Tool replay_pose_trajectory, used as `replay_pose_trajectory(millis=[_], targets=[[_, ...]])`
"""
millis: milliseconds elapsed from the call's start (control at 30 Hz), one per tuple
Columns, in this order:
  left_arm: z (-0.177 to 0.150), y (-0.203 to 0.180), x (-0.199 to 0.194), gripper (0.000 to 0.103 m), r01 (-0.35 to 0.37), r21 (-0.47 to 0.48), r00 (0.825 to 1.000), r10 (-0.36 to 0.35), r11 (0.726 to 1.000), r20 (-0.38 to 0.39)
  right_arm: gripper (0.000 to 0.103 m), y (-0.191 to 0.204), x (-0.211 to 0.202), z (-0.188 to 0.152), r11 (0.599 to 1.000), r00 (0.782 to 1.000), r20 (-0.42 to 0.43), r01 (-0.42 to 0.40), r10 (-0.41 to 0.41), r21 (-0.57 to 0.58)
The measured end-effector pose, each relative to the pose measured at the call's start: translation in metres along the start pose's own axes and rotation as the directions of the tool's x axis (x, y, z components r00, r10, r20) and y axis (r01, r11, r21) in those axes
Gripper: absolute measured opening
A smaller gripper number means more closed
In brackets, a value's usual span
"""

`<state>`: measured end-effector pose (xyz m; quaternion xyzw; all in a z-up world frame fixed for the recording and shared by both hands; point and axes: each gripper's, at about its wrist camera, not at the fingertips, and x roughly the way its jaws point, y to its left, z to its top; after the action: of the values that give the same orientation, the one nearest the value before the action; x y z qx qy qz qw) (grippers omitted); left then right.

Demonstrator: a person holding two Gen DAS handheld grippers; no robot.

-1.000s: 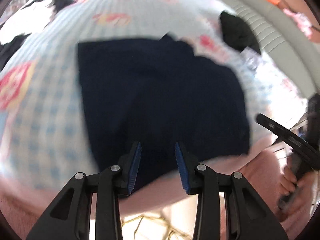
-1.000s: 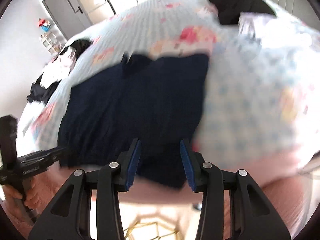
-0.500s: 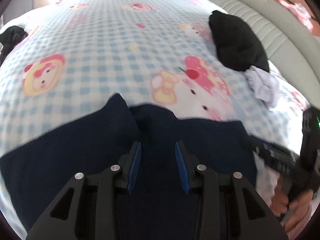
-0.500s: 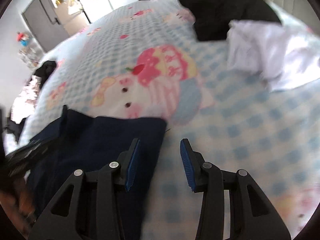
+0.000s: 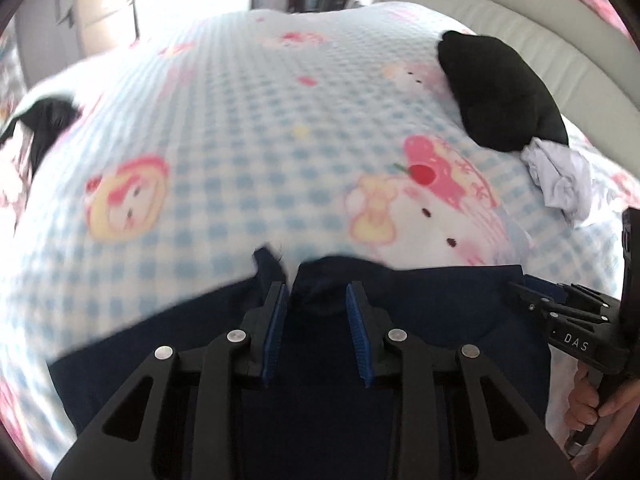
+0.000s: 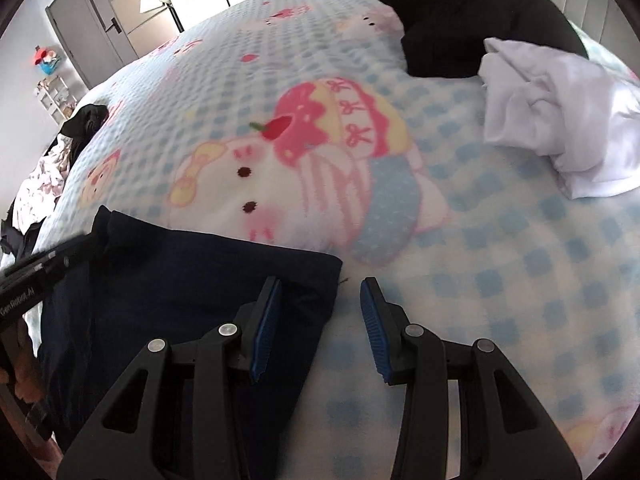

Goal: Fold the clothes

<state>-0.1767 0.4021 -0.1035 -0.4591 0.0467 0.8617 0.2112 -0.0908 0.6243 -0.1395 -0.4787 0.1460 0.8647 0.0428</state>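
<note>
Closest in, the left gripper (image 5: pixel 316 292) hangs low over the navy garment (image 5: pixel 420 320), its blue-padded fingers (image 5: pixel 276 320) spread apart with dark cloth between them but nothing pinched; the tips sit right at the garment's far edge, where a small notch and a raised tab of fabric break the line; the right gripper (image 6: pixel 320 292) is likewise released, jaws wide, its left finger over the navy garment (image 6: pixel 180 280) near the far right corner and its right finger over bare blanket just beside that corner; the garment itself lies spread flat on the near part of the bed, its far edge running straight across the checked blanket (image 5: pixel 240 128); from the left wrist camera the right gripper (image 5: pixel 532 296) comes in at the side with the white letters "DAS" readable on its black body, a hand (image 5: pixel 596 404) wrapped round its handle below; from the right wrist camera the left tool crosses the garment's left side, printed with small lettering that looks like "GenRobot.AI", though it is blurred; farther out the blanket shows pale blue checks and pink cartoon figures; beyond those a crumpled white cloth (image 6: pixel 552 120) lies touching a black cushion-like lump (image 6: pixel 460 16) near the padded headboard (image 5: pixel 540 40); a grey door (image 6: pixel 92 28) stands at the back.
</note>
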Motion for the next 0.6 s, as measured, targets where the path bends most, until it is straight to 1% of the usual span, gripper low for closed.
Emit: replay_pose_trajectory(millis=[33,67,100,133,167,200,233,267,300,333,367,400,467,600], targets=[[0.003,-0.002,0.002,0.033,0.012,0.014,1.0,-0.012,1.0,-0.005,0.042,-0.001,0.003,0.001,1.0,1.0,-0.004,-0.025,0.025,0.013],[0.005,-0.004,0.006,0.033,0.017,0.023,1.0,-0.017,1.0,-0.019,0.044,-0.001,0.007,0.001,0.999,0.999,-0.009,-0.045,0.045,0.025],[0.006,-0.005,0.013,0.033,0.014,0.035,0.999,-0.013,0.999,-0.039,0.049,-0.002,0.01,0.002,0.997,0.998,-0.013,-0.066,0.066,0.038],[0.008,-0.006,0.019,0.033,0.012,0.048,0.998,-0.009,0.999,-0.058,0.052,-0.002,0.014,0.002,0.995,0.996,-0.016,-0.089,0.09,0.046],[0.009,-0.006,0.026,0.034,-0.001,0.055,0.996,0.006,0.999,-0.086,0.057,-0.003,0.019,0.002,0.992,0.993,-0.018,-0.113,0.114,0.053],[0.007,-0.004,0.035,0.034,-0.03,0.055,0.991,0.037,0.998,-0.125,0.057,-0.002,0.022,0.002,0.99,0.991,-0.024,-0.127,0.128,0.054],[0.006,-0.001,0.044,0.034,-0.045,0.05,0.985,0.052,0.998,-0.165,0.054,-0.001,0.026,0.0,0.991,0.991,-0.032,-0.126,0.127,0.045],[0.004,0.002,0.051,0.033,-0.035,0.035,0.98,0.041,0.999,-0.193,0.046,0.0,0.027,0.0,0.992,0.992,-0.034,-0.12,0.122,0.04],[0.003,0.002,0.052,0.03,-0.019,0.028,0.981,0.024,0.999,-0.193,0.036,0.0,0.026,-0.001,0.993,0.993,-0.033,-0.116,0.117,0.036],[0.005,-0.001,0.048,0.019,0.0,0.035,0.984,0.007,0.999,-0.177,0.031,0.0,0.021,-0.001,0.992,0.992,-0.026,-0.121,0.122,0.035],[0.006,-0.003,0.045,0.013,0.018,0.042,0.987,-0.011,0.999,-0.161,0.02,-0.001,0.016,-0.001,0.991,0.991,-0.017,-0.131,0.132,0.035],[0.008,-0.005,0.043,0.013,0.032,0.045,0.989,-0.025,0.998,-0.148,0.014,-0.002,0.01,0.001,0.989,0.99,0.002,-0.144,0.144,0.036],[0.014,-0.005,0.044,0.012,0.046,0.036,0.991,-0.041,0.998,-0.129,0.011,-0.005,-0.004,0.005,0.986,0.985,0.047,-0.166,0.164,0.036],[0.026,-0.007,0.046,0.012,0.074,0.02,0.993,-0.072,0.997,-0.089,0.011,-0.009,-0.031,0.006,0.985,0.975,0.148,-0.168,0.163,0.023]])
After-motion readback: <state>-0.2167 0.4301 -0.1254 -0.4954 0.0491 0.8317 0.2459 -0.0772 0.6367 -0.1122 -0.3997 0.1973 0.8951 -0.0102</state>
